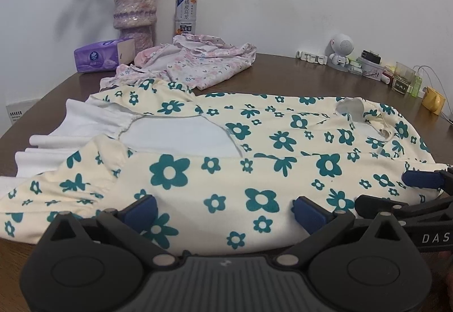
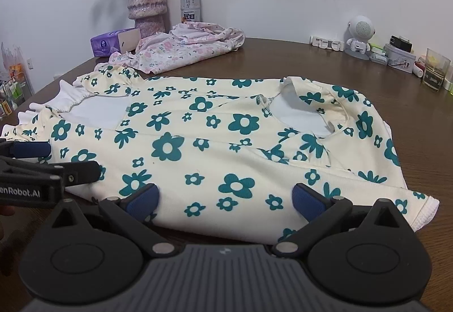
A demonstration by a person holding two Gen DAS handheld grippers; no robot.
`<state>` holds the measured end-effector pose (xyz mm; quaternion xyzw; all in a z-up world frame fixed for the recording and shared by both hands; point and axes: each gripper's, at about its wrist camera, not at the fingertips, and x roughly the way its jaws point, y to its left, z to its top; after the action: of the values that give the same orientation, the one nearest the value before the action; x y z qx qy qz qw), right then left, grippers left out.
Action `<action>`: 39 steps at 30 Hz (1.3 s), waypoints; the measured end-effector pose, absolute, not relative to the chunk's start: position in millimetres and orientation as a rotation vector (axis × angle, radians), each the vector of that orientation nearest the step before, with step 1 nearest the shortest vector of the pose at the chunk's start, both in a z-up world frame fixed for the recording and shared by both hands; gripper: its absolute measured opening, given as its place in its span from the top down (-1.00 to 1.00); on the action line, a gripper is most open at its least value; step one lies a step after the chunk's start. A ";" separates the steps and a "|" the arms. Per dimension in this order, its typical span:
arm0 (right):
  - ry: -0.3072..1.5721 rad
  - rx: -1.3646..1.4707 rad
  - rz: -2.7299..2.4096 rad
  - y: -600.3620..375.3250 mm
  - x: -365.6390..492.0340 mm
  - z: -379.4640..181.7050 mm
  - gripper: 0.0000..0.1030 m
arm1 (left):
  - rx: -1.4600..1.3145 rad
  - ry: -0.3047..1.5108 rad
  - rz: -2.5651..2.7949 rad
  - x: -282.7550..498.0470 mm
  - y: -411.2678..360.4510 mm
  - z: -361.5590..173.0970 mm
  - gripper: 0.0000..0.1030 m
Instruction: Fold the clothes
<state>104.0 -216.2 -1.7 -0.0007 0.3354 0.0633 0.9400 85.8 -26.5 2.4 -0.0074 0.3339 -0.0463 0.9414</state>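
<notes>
A cream garment with teal flowers (image 1: pixel 254 148) (image 2: pixel 226 131) lies spread flat on the brown table (image 1: pixel 283 71), its white ruffled hem to the left. My left gripper (image 1: pixel 225 210) is open, its blue pads (image 1: pixel 141 208) low over the garment's near edge with nothing between them. My right gripper (image 2: pixel 225 198) is open too, its pads (image 2: pixel 308 198) astride the near edge further right. Each gripper shows in the other's view: the right gripper (image 1: pixel 382 190) at the right edge, the left gripper (image 2: pixel 74 159) at the left edge. A crumpled pink floral garment (image 1: pixel 192 63) (image 2: pixel 181 49) lies behind.
Along the back wall stand a vase of flowers (image 1: pixel 134 12), a drink bottle (image 1: pixel 185 12) and a purple tissue pack (image 1: pixel 99 56). At the back right are a white robot figure (image 2: pixel 359 37), small boxes, a glass (image 2: pixel 436 68) and cables.
</notes>
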 end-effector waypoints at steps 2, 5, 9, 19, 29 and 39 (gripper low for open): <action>0.685 -0.004 0.129 -215.7 103.9 -1.7 -0.99 | -0.009 0.683 -0.094 87.1 -27.5 2.3 -1.00; 0.686 -0.004 0.129 -215.9 104.1 -1.7 -0.99 | -0.003 0.685 -0.094 87.7 -28.3 2.3 -1.00; 0.686 -0.003 0.130 -216.1 104.2 -1.7 -0.99 | 0.003 0.686 -0.090 89.1 -29.5 2.2 -1.00; 0.679 0.033 0.142 -221.2 103.2 -0.8 -0.99 | -0.004 0.682 -0.097 90.1 -27.8 1.7 -1.00; 0.685 0.008 0.133 -217.2 103.4 -1.2 -0.99 | 0.008 0.684 -0.095 90.3 -29.3 1.6 -1.00; 0.686 0.003 0.132 -216.8 103.7 -1.4 -0.99 | 0.010 0.683 -0.097 89.4 -29.1 1.6 -1.00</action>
<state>103.7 -216.8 -1.4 0.0012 0.3360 0.0645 0.9397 89.4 -29.1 1.6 0.0048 0.3349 -0.0475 0.9410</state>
